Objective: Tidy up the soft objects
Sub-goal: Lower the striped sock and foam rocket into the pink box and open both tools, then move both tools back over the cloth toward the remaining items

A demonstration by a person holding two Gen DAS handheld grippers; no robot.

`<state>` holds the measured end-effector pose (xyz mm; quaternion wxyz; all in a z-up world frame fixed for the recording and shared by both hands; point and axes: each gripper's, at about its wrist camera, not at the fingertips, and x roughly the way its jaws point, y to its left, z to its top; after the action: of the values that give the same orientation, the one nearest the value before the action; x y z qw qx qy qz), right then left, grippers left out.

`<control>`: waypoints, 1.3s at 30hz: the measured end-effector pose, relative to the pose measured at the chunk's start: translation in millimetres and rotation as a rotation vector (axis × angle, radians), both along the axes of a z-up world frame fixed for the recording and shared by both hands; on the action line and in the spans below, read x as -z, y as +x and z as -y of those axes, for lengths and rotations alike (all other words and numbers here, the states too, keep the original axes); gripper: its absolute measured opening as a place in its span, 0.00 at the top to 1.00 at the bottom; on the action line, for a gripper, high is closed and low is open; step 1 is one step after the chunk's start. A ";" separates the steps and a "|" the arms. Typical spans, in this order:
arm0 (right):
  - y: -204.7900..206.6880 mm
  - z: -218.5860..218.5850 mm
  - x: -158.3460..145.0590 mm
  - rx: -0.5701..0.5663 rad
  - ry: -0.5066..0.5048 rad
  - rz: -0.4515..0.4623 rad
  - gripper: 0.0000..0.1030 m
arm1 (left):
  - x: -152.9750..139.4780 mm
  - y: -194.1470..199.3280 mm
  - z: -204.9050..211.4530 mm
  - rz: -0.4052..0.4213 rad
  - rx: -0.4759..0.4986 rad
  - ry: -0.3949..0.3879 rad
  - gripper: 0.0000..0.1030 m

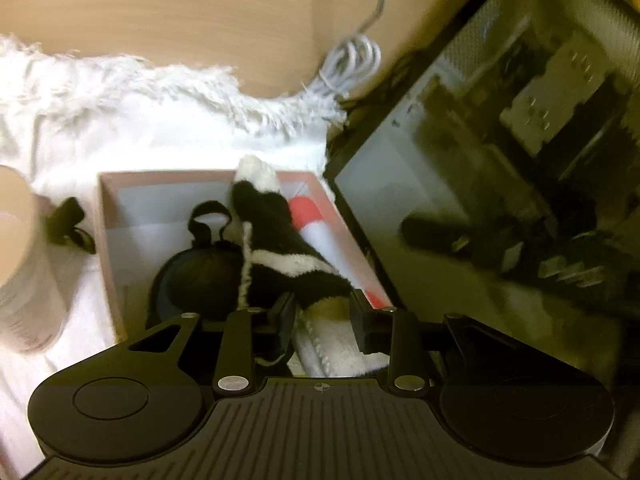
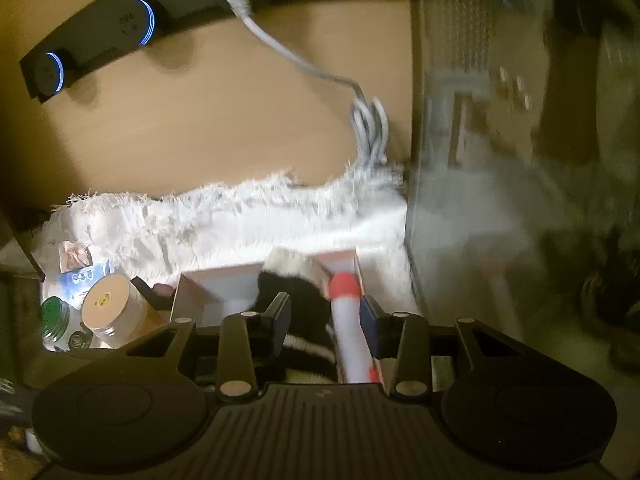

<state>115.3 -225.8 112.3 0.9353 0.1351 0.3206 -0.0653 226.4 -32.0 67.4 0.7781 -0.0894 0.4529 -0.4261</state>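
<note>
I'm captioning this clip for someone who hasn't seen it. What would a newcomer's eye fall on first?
First, the black-and-white striped sock, draped into the pink box and reaching back between the left gripper jaws. Beside it in the box lie a red-and-white tube and a round black pouch. Behind the box, a fringed white rug covers the wooden table.

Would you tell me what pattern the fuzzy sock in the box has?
The fuzzy sock is black with white stripes and a white tip, clearest in the left wrist view.
</note>
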 end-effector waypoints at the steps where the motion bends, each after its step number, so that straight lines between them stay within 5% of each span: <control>1: 0.8 1.8 4.7 0.003 0.022 -0.008 0.63 | -3.9 -2.9 -9.8 0.019 -0.010 -0.010 0.68; 6: 13.5 -0.7 42.8 -0.047 0.183 -0.105 0.65 | -20.8 -17.8 -74.0 0.104 -0.106 -0.063 0.68; 11: 37.4 -16.5 73.6 -0.056 0.191 -0.163 0.63 | -21.2 -37.1 -158.4 0.270 -0.349 0.041 0.68; 17: 48.2 -28.3 78.6 -0.064 0.082 -0.145 0.63 | -2.2 -38.1 -247.8 0.202 -0.603 0.122 0.68; 22: 38.8 -38.7 72.4 -0.077 -0.042 -0.122 0.45 | 11.3 -44.8 -248.0 0.144 -0.550 0.149 0.68; 28: -0.1 -67.1 42.6 -0.094 -0.129 0.019 0.27 | 20.3 -55.5 -206.3 0.220 -0.421 0.226 0.67; 33: -23.7 -95.7 33.9 -0.132 -0.125 0.071 0.27 | 31.2 -60.2 -180.9 0.233 -0.336 0.297 0.67; 39: -3.7 -130.9 -5.6 -0.248 -0.057 0.145 0.27 | 23.8 -64.4 -198.1 0.221 -0.371 0.240 0.66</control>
<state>111.6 -94.9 117.9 0.9604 0.0723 0.2642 0.0515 162.0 166.0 43.6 0.8927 -0.0309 0.3884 -0.2264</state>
